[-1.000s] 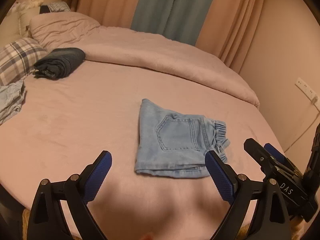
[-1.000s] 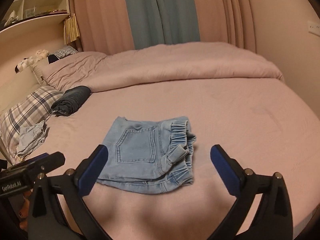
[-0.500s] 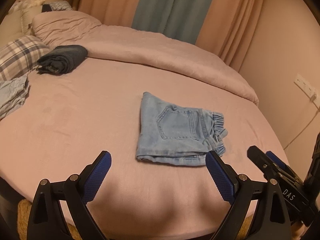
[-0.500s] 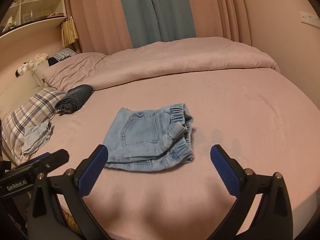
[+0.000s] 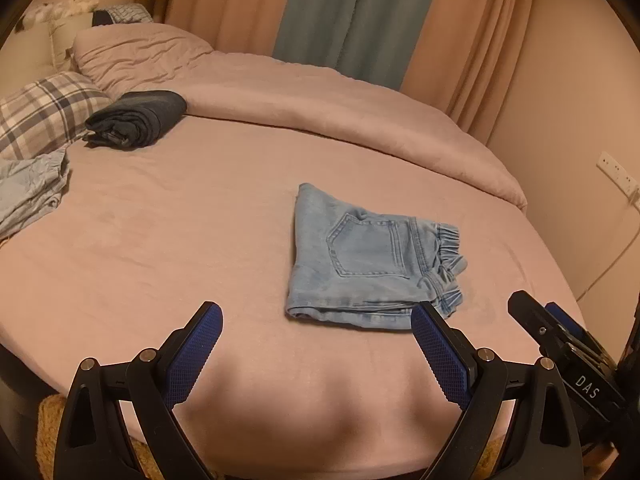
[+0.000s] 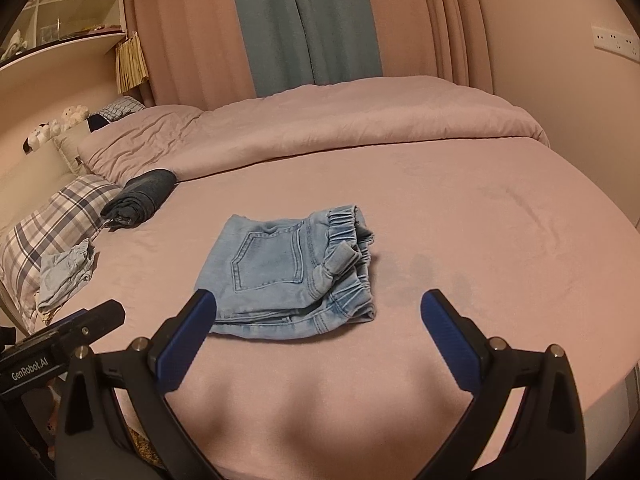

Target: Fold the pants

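Folded light-blue denim pants (image 5: 370,258) lie at centre frame on a pink bed (image 5: 168,232), back pocket up. The left gripper (image 5: 316,354) and right gripper (image 6: 320,338) hover at the bottom, jaws spread wide, empty. Rolled dark jeans (image 5: 136,124) sit upper left.

From my left wrist camera I read "DAS" in white letters on the black body of the right gripper (image 5: 560,340). From my right wrist camera I read "GenRobot.AI" in white on the black body of the left gripper (image 6: 72,328).
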